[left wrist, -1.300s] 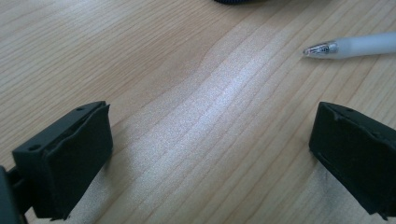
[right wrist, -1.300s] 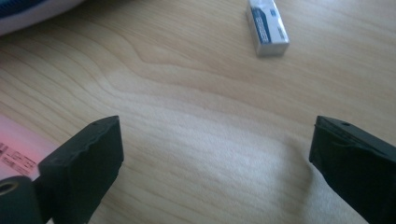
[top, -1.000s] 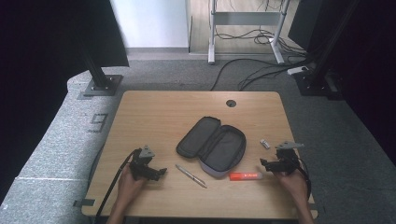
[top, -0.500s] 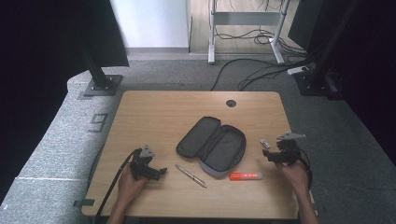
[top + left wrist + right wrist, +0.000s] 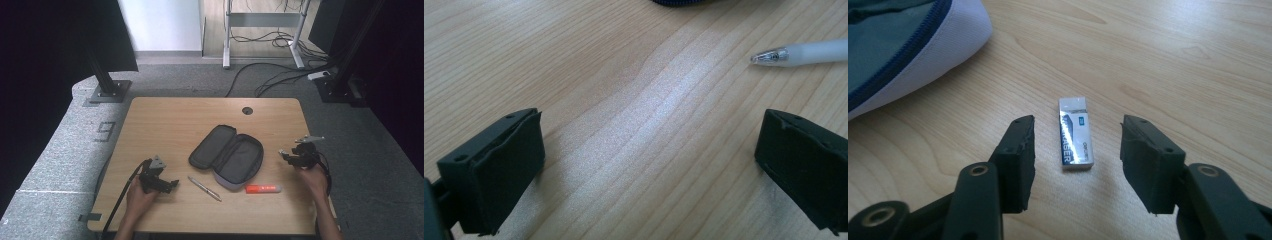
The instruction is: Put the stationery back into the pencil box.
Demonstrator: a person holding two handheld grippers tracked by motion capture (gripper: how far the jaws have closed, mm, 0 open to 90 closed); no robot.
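Note:
An open dark pencil case [image 5: 227, 156] lies in the middle of the wooden table [image 5: 190, 120]. A silver pen [image 5: 204, 188] rests in front of it, and a red marker [image 5: 263, 188] lies to the right of the pen. My left gripper [image 5: 169, 183] sits open on the table left of the pen, whose tip [image 5: 799, 54] shows beyond its jaws. My right gripper [image 5: 1078, 150] is open and low over the table. A small white and blue eraser [image 5: 1075, 132] lies between its jaws, untouched. The case's pale edge [image 5: 908, 50] is to that gripper's left.
A round cable hole [image 5: 247, 110] sits near the table's far edge. Grey carpet [image 5: 60, 165] surrounds the table, with stand bases and cables behind it. Bare wood stretches across the far half of the table.
My right gripper has moved forward and slightly left, away from the red marker, so its jaws now straddle the eraser. The left gripper has stayed put.

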